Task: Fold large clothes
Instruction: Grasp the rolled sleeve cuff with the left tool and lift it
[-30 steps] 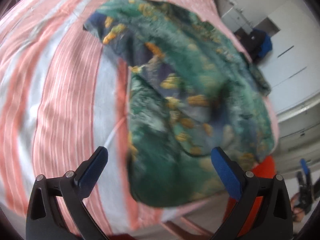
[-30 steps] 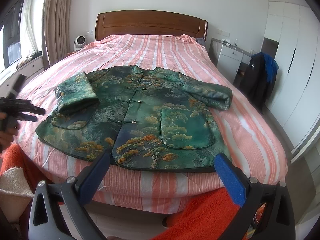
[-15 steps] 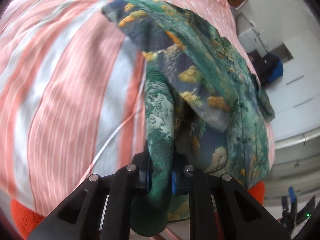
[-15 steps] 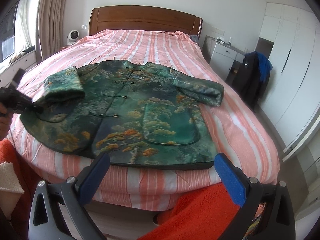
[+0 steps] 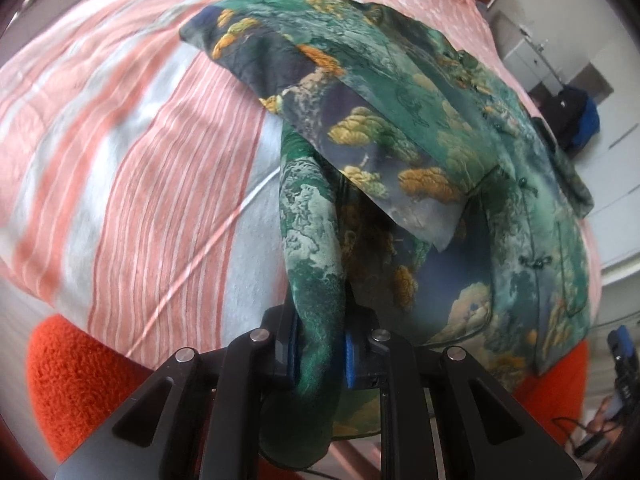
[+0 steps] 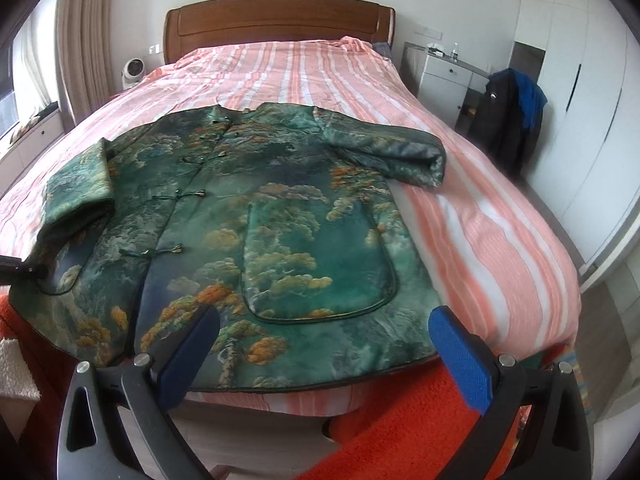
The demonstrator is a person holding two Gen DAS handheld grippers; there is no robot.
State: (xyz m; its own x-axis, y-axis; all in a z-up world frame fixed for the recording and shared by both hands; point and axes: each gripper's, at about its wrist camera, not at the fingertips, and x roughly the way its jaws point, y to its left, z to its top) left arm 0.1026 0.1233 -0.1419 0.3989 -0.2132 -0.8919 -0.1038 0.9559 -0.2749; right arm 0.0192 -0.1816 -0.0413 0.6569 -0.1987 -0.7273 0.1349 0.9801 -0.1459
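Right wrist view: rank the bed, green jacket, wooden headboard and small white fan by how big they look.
1. Bed
2. Green jacket, nearly as large because it lies close to the camera
3. Wooden headboard
4. White fan

Jacket (image 6: pixel 256 216): glossy satin-like cloth. Bedspread (image 6: pixel 472 216): matt ribbed cloth. Headboard (image 6: pixel 276 20): polished wood.
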